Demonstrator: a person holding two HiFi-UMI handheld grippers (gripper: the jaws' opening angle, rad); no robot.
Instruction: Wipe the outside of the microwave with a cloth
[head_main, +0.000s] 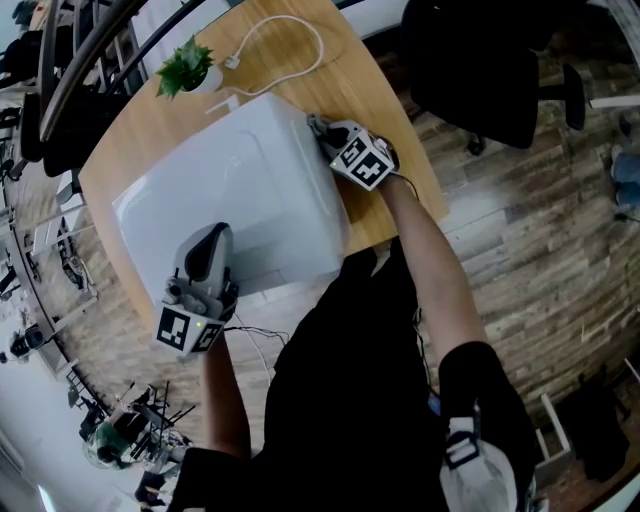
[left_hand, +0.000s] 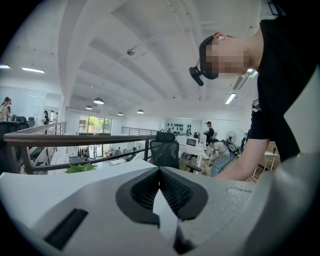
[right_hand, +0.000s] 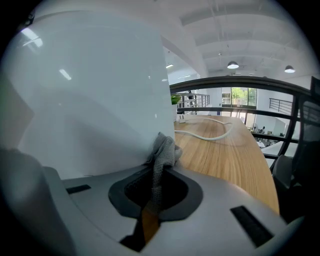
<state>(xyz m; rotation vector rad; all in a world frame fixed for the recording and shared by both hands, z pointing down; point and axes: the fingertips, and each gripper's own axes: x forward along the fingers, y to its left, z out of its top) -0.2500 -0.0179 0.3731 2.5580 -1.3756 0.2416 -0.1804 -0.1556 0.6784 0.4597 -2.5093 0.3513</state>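
Microwave (head_main: 230, 200) wiping looks only part done, I think. The right claw (right_hand: 155, 192) pinches the cloth (right_hand: 162, 150) against its side. The left claw (left_hand: 160, 192) is closed and empty.

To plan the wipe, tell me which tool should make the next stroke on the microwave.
Right. The right tool is shut on the cloth, pressed against the side of the microwave. The left tool is shut on nothing.

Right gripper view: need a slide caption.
Right gripper, shut on a grey cloth, holds it against the white microwave, wooden table beyond.
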